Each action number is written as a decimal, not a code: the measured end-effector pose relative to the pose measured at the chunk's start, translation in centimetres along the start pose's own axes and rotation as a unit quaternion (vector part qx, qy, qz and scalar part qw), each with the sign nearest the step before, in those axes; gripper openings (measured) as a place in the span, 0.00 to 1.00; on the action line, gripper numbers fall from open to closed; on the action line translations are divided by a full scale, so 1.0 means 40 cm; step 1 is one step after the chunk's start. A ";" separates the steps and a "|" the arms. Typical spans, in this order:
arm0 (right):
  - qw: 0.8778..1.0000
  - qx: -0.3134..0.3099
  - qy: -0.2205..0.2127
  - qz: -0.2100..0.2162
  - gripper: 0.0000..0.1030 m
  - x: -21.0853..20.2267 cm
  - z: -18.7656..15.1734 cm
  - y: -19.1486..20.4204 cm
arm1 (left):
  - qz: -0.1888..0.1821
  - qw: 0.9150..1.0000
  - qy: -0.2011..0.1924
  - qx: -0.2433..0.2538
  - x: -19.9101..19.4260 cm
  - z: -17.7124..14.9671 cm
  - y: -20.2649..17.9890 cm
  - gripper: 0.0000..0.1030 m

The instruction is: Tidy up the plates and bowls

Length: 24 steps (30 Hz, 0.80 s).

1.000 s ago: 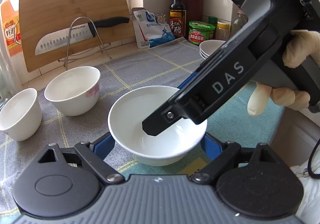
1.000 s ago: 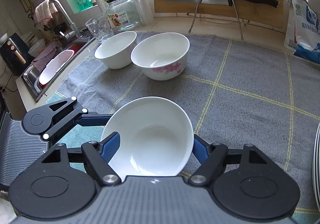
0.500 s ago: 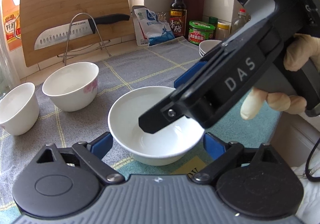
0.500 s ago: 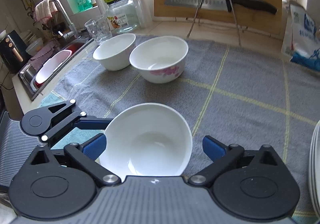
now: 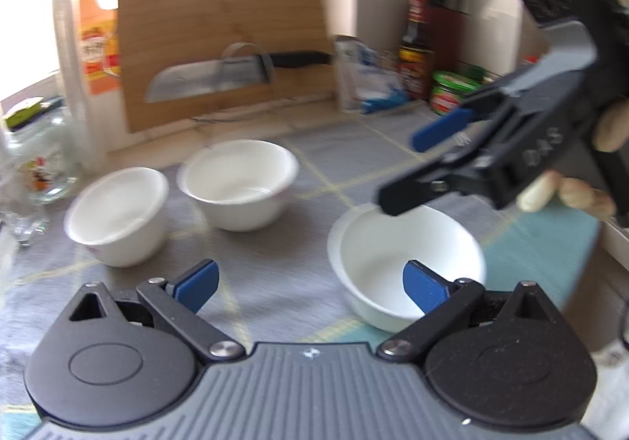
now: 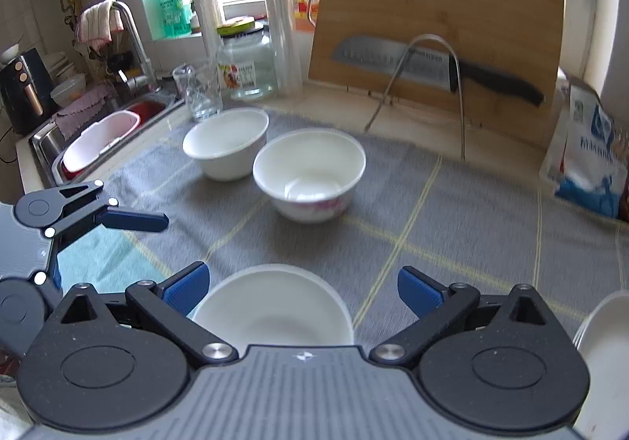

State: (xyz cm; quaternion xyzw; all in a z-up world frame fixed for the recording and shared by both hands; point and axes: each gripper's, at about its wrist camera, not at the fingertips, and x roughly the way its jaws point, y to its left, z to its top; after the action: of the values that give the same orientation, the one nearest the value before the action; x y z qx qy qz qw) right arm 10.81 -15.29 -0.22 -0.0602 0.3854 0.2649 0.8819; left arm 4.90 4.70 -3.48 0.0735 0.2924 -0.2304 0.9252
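Just below your spread right gripper (image 6: 303, 288) sits the shallow white bowl (image 6: 271, 316), ungripped; your left gripper (image 5: 310, 283), also spread, flanks its left rim.

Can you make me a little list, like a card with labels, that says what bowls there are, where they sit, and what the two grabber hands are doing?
near bowl: shallow white bowl on the grey cloth, nothing gripping it
far bowls: two deeper white bowls, one with pink flowers, one plain, side by side near the sink
stack: white dishes at the right edge
left gripper: open, off to the left of the near bowl
right gripper: open, above the near bowl
behind: knife on a wire stand against the wooden board
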 end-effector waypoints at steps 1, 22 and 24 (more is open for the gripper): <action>1.000 -0.004 -0.003 -0.001 1.00 0.002 0.011 -0.003 | 0.008 1.000 -0.003 -0.004 0.006 0.005 0.011 0.97; 0.998 -0.054 0.035 0.013 1.00 0.154 0.150 -0.046 | 0.032 0.998 0.000 -0.053 0.192 0.051 0.097 0.95; 0.998 -0.053 0.039 0.015 1.00 0.170 0.157 -0.053 | 0.033 0.998 -0.001 -0.050 0.204 0.058 0.094 0.95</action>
State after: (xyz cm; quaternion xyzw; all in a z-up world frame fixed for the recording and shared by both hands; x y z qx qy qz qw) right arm 19.81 -12.29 -0.88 -0.1109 0.4059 0.2957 0.8576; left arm 13.75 4.27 -6.27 0.0367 0.3002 -0.1850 0.9351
